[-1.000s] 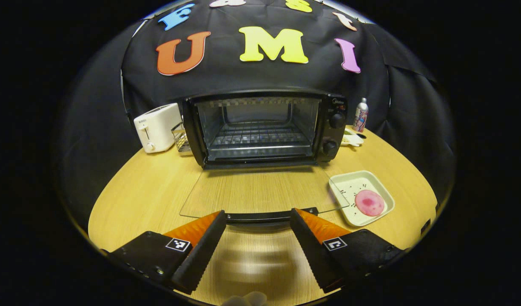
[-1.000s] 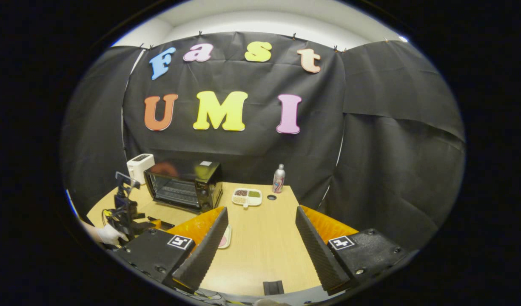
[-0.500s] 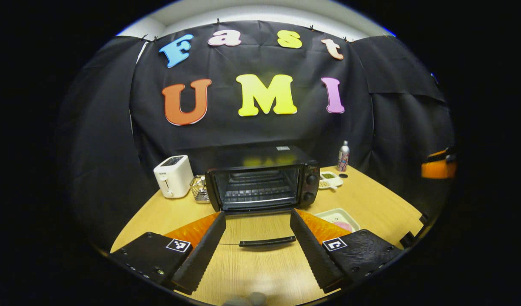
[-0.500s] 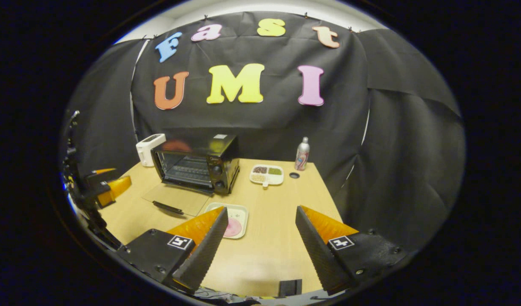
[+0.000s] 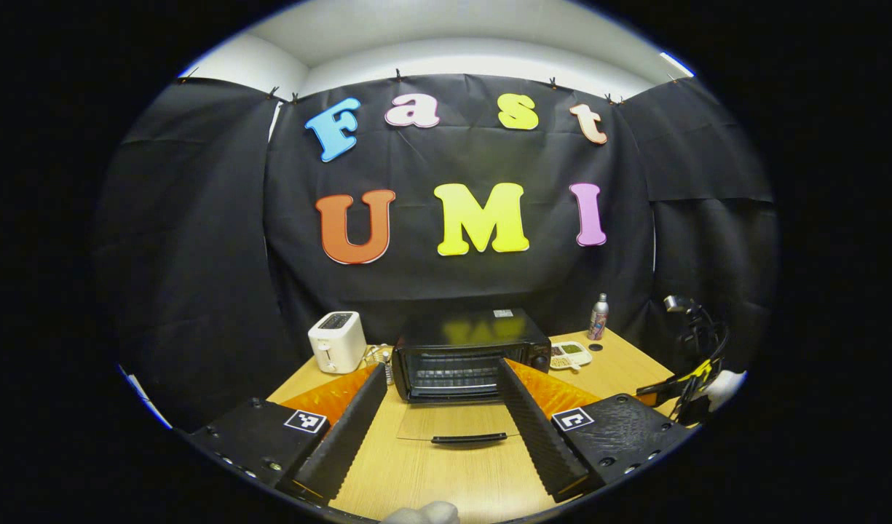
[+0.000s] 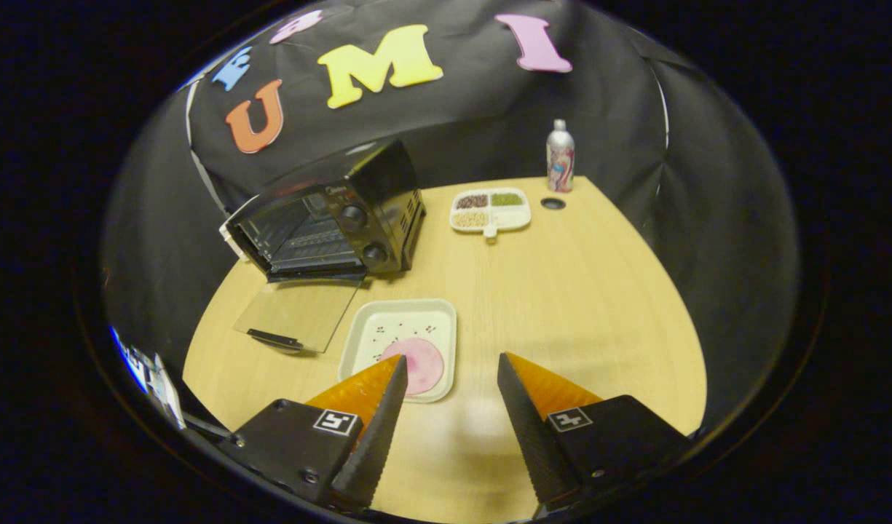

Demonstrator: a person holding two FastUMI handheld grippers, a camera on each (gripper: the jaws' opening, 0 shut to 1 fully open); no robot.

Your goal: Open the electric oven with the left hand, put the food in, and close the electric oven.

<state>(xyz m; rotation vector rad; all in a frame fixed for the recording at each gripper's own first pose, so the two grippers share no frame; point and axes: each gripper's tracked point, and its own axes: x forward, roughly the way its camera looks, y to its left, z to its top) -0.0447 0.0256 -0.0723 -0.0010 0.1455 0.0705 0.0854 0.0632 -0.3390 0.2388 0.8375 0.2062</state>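
Note:
The black electric oven point(image 5: 469, 354) point(image 6: 329, 218) stands on the wooden table with its glass door point(image 5: 456, 423) point(image 6: 296, 313) folded flat, handle toward the front. My left gripper point(image 5: 440, 378) is open and empty, well back from the door handle point(image 5: 468, 439). A pink round slice of food point(image 6: 414, 364) lies on a pale square tray point(image 6: 404, 331) right of the door. My right gripper point(image 6: 446, 367) hangs open just above the tray's near right corner, with nothing between its fingers. In the left gripper view the other gripper point(image 5: 689, 378) and a gloved hand show far right.
A white toaster point(image 5: 336, 340) and a small wire basket point(image 5: 380, 356) sit left of the oven. Behind on the right are a divided snack dish point(image 6: 489, 209) point(image 5: 568, 354), a spray can point(image 6: 560, 156) point(image 5: 598, 317) and a dark round hole point(image 6: 553, 204) in the table.
My left gripper has pulled back and up, away from the lowered oven door. My right gripper has swung forward and down toward the tray with the pink food.

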